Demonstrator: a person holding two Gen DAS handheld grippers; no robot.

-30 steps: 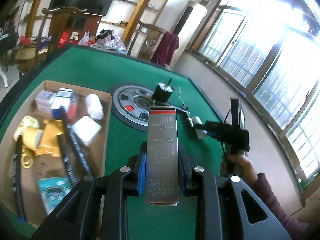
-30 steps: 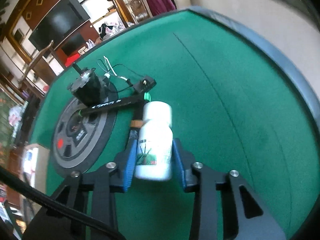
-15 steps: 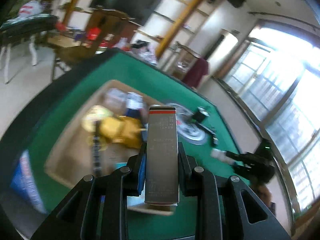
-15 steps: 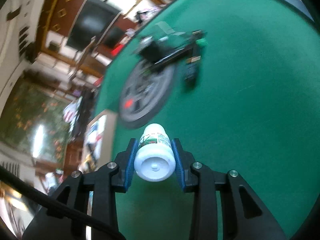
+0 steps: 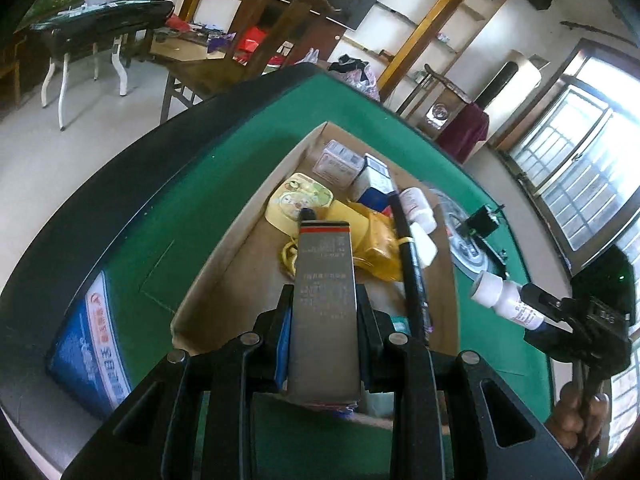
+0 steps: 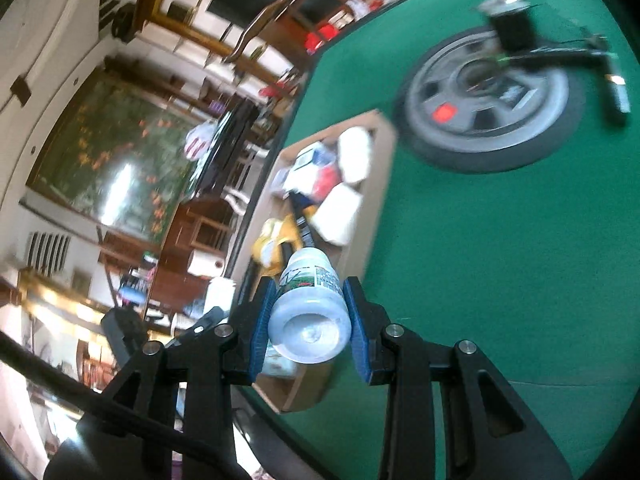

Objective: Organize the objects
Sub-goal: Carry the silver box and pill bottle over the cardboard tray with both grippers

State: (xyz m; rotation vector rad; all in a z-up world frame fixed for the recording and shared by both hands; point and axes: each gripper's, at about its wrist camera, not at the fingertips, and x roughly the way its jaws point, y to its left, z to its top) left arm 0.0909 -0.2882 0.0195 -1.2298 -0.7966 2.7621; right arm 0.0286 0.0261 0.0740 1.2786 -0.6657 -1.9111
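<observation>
My left gripper is shut on a tall grey carton with a red stripe, held over the near part of a cardboard box on the green table. The box holds yellow packets, small cartons, white bottles and a long black stick. My right gripper is shut on a white pill bottle, held in the air above the table near the box's edge. The same bottle and right gripper show at the right of the left wrist view.
A grey weight plate lies on the green felt beyond the box, with a black motor and wired parts on it. A blue and white bag lies at the table's left edge. Chairs and tables stand beyond.
Both grippers have lifted and swung left toward the cardboard box, each keeping its object. The pill bottle has left the table and is tipped with its base toward the camera.
</observation>
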